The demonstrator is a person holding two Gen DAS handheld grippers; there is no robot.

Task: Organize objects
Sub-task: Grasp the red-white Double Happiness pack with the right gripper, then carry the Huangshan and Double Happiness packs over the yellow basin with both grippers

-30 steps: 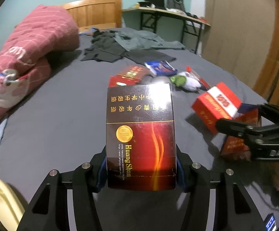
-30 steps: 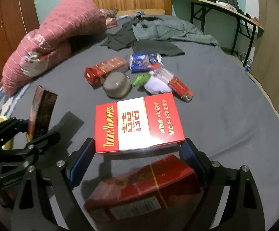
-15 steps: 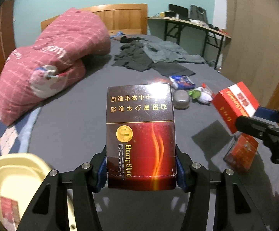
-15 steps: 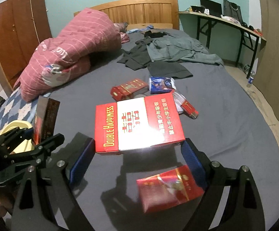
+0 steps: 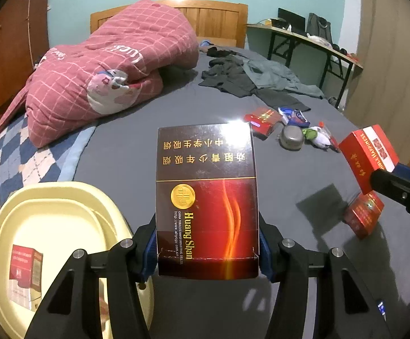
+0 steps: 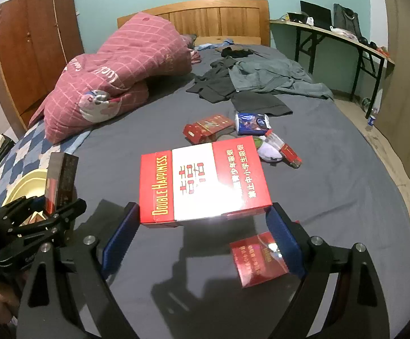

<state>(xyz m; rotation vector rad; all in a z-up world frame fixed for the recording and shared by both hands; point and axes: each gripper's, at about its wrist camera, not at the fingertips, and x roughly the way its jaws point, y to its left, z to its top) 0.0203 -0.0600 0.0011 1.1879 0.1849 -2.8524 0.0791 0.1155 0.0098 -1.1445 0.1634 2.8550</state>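
My left gripper (image 5: 207, 250) is shut on a dark Huang Shan carton (image 5: 206, 197), held lengthwise above the grey bed sheet (image 5: 120, 155). A cream basin (image 5: 49, 197) lies lower left of it, with a red box (image 5: 25, 268) inside. My right gripper (image 6: 202, 226) is shut on a red-and-white Double Happiness carton (image 6: 202, 180), held flat above the bed. Below it a red box (image 6: 258, 262) lies on the sheet. In the right wrist view the left gripper (image 6: 60, 212) and its dark carton (image 6: 62, 178) appear at the left, over the basin (image 6: 27, 183).
Further up the bed lie a red box (image 6: 207, 127), a blue packet (image 6: 251, 123), a metal bowl (image 5: 291, 138), a white and green bundle (image 5: 318, 138) and a small red pack (image 6: 289, 155). A pink quilt (image 5: 114, 70) and dark clothes (image 6: 233, 82) lie near the headboard. A desk (image 6: 332, 34) stands right.
Both grippers have risen and drawn back from the bed with their cartons. The left view has swung left, bringing the cream basin and the box in it into sight.
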